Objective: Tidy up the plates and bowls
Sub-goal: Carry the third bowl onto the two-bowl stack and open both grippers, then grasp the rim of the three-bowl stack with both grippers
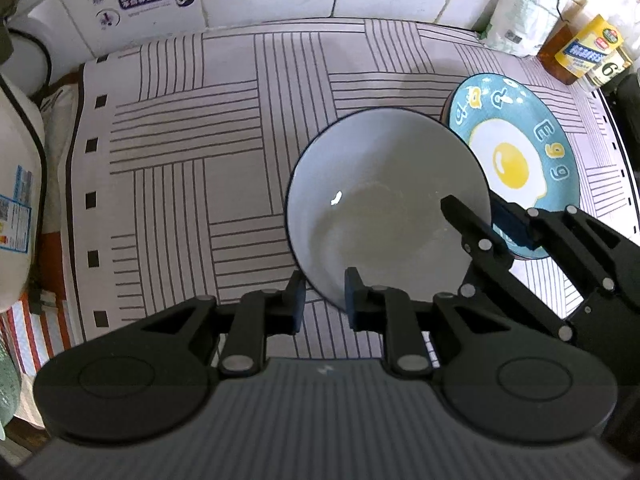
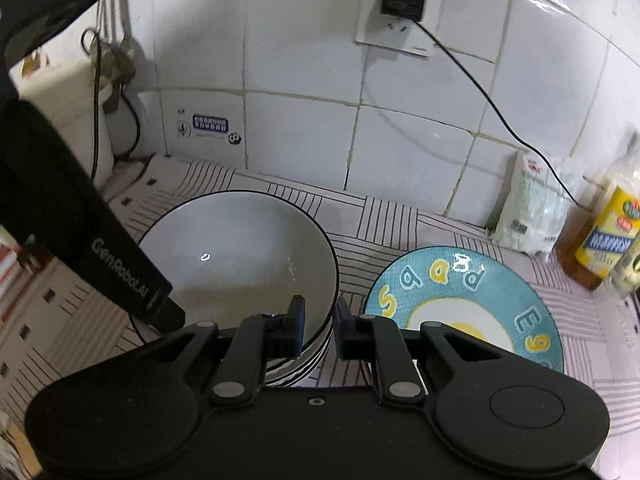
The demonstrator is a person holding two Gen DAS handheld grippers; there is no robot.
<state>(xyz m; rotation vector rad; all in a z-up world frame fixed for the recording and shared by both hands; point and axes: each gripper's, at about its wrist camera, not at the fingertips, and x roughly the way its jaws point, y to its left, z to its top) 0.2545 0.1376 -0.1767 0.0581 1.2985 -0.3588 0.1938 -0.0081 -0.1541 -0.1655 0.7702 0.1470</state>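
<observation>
A grey bowl (image 1: 384, 200) with a dark rim stands on the striped cloth; it also shows in the right wrist view (image 2: 240, 252). A teal plate (image 1: 516, 148) with a fried-egg picture lies just right of it, also in the right wrist view (image 2: 464, 292). My left gripper (image 1: 324, 300) straddles the bowl's near rim, one finger inside and one outside, with a gap. My right gripper (image 2: 318, 320) straddles the bowl's right rim; it appears in the left wrist view (image 1: 480, 220) with one finger inside the bowl. Whether the pads press the rim is unclear.
Striped cloth (image 1: 200, 160) covers the counter against a white tiled wall. A white bag (image 2: 532, 204) and oil bottles (image 2: 608, 232) stand at the back right. A white appliance (image 1: 16, 200) sits at the left. A wall socket (image 2: 400, 12) has a black cable.
</observation>
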